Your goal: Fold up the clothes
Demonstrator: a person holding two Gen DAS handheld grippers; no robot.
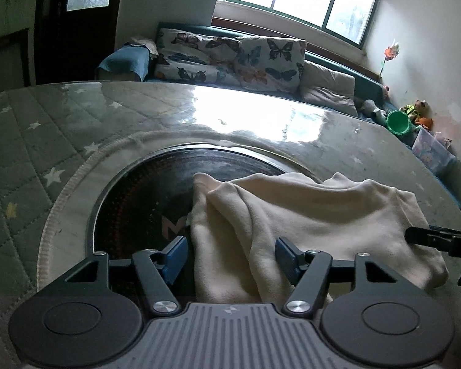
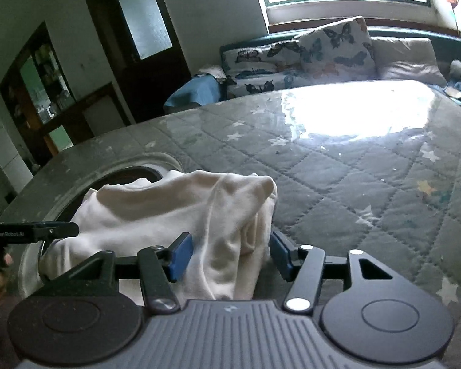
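A cream garment [image 1: 307, 215] lies bunched on the table, partly over a round dark glass plate [image 1: 132, 203] set into the tabletop. My left gripper [image 1: 230, 256] is open, its blue pads either side of the garment's near fold; the left pad stands clear of the cloth. From the right edge a black finger [image 1: 439, 236] of the other gripper reaches the garment. In the right wrist view the same garment [image 2: 184, 209] rises in a hump between the pads of my right gripper [image 2: 230, 255], which is open around it. A finger [image 2: 30, 232] of the left gripper shows at the left.
The table has a grey quilted cover with stars [image 2: 368, 184] under glossy plastic. Behind it a sofa with butterfly cushions [image 1: 230, 55] stands under a window. A green bucket [image 1: 398, 123] and toys sit at the far right. A dark door [image 2: 138, 30] is at the back left.
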